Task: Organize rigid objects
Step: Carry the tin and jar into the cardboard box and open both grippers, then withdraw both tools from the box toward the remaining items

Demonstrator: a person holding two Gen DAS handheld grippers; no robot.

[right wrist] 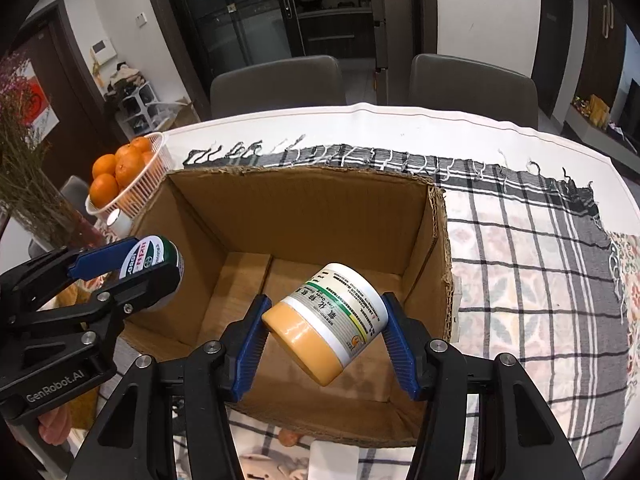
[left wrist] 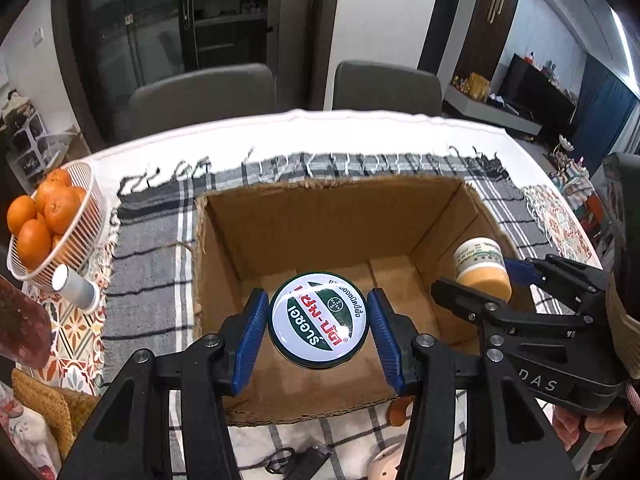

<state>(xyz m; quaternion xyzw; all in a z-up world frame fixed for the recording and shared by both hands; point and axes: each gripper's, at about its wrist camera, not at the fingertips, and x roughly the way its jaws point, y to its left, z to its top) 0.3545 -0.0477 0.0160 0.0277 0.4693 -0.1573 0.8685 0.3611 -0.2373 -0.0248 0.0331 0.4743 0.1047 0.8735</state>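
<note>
My left gripper [left wrist: 318, 322] is shut on a round green tin with a white, red and green lid [left wrist: 319, 319] and holds it above the open cardboard box [left wrist: 332, 208]. My right gripper [right wrist: 324, 328] is shut on a white jar with an orange lid [right wrist: 326, 324], tilted, above the same box [right wrist: 300, 208]. The jar in the right gripper shows in the left wrist view [left wrist: 482, 274] over the box's right wall. The tin shows in the right wrist view [right wrist: 154, 258] over the box's left wall. The box's floor is bare.
A white basket of oranges [left wrist: 44, 220] stands left of the box, with a grey cylinder [left wrist: 76, 290] lying beside it. A checked cloth [right wrist: 520, 260] covers the table. Small items [left wrist: 296, 460] lie in front of the box. Two chairs [left wrist: 200, 96] stand behind the table.
</note>
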